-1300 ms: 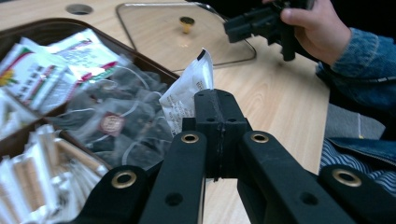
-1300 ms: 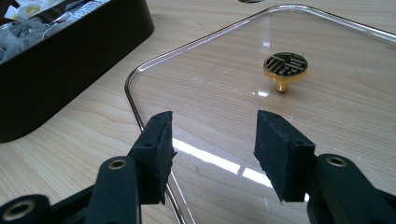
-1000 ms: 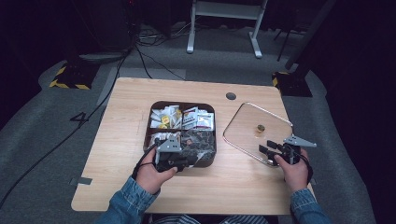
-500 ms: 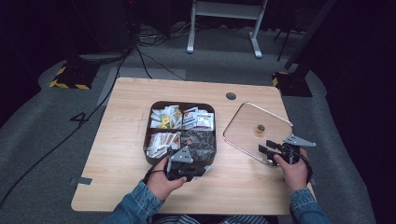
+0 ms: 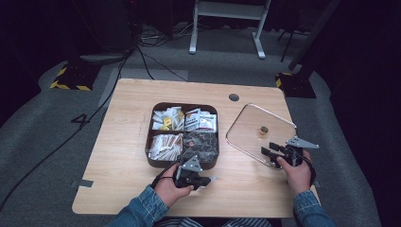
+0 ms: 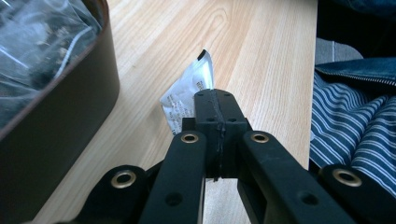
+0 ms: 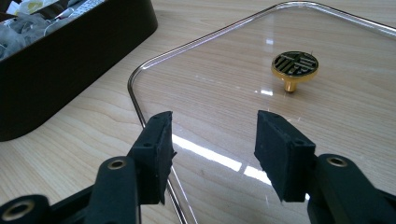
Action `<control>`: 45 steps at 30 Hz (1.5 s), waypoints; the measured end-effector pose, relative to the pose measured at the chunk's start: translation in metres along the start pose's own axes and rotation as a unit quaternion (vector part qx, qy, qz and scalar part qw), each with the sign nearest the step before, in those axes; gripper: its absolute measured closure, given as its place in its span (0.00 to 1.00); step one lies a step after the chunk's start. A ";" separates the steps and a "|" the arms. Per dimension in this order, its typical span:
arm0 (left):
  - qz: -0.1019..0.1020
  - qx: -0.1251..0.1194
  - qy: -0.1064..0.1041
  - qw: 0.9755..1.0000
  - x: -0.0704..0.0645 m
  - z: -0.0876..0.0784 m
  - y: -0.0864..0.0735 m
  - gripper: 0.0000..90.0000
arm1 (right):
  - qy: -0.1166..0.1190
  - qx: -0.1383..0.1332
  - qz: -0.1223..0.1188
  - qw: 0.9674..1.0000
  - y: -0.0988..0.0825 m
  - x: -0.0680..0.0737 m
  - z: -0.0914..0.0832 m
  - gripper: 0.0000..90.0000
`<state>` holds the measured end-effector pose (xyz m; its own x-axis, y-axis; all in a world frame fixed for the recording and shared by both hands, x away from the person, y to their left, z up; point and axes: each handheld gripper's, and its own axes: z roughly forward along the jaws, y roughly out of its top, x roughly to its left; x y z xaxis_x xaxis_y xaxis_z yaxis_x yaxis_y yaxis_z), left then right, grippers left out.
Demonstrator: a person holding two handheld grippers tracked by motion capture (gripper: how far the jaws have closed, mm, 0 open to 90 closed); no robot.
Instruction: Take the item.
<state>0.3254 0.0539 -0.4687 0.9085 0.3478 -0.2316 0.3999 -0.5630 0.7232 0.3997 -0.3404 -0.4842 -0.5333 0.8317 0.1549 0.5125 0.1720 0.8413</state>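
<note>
A dark brown box (image 5: 149,156) with four compartments of packets stands mid-table. My left gripper (image 5: 204,180) lies low over the wood just in front of the box, shut on a small white sachet (image 6: 187,91) that sticks out past its tips (image 6: 215,95). The box's wall (image 6: 56,121) is close on the left in the left gripper view. A clear glass lid (image 5: 250,127) with a gold knob (image 5: 264,129) lies flat to the right of the box. My right gripper (image 5: 265,152) is open at the lid's near edge; its jaws (image 7: 212,140) straddle the rim with nothing pinched.
In the right gripper view the gold knob (image 7: 295,65) rises behind the jaws and the box (image 7: 70,60) is at the left. A round cable hole (image 5: 233,97) sits near the table's far edge. Bare wood extends left of the box. Denim sleeves reach in along the near edge.
My left gripper has come down out of the box's front right compartment toward the near edge, carrying the sachet. The right gripper and the lid have stayed put.
</note>
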 end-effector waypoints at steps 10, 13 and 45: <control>0.012 0.031 -0.009 0.999 -0.003 0.011 -0.001 0.99 | 0.001 0.002 0.000 1.000 -0.001 0.000 0.001 0.53; 0.013 0.035 -0.012 0.999 -0.004 0.012 -0.001 0.98 | 0.001 0.002 0.000 1.000 -0.001 0.000 0.001 0.53; -0.038 -0.074 0.056 0.995 0.005 -0.045 0.010 0.64 | -0.003 0.001 0.006 1.000 -0.001 -0.003 0.002 0.52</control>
<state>0.3283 0.0838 -0.4338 0.8540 0.4710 -0.2210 0.4367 -0.4180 0.7966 0.4023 -0.3419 -0.4867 -0.5231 0.8365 0.1631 0.5201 0.1617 0.8387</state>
